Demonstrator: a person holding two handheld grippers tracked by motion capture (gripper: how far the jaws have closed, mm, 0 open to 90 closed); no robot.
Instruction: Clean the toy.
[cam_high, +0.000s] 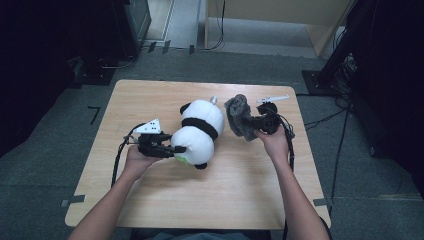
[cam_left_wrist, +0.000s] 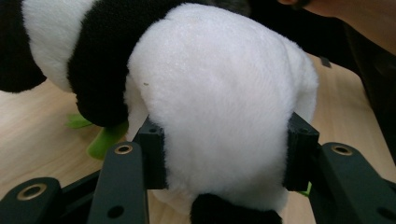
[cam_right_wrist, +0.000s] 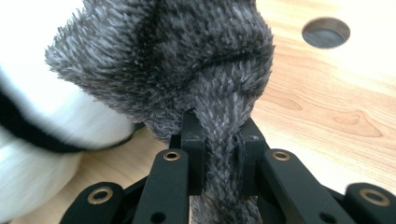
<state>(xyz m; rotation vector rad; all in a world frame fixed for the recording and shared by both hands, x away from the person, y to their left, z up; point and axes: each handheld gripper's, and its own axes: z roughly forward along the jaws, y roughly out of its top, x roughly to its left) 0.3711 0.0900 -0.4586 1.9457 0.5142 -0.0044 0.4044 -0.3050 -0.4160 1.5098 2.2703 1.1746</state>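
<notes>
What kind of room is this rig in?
Probably a lab or recording space, not a home: a bare wooden table on grey carpet, cables across the floor, dark equipment stands at the edges.

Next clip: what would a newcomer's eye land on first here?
The plump black-and-white plush panda lying mid-table on the pale wooden table, its white body squeezed between the left tongs. Just right of it, the fuzzy dark grey cloth is bunched and pinched in the right tongs, lifted beside the panda.
</notes>
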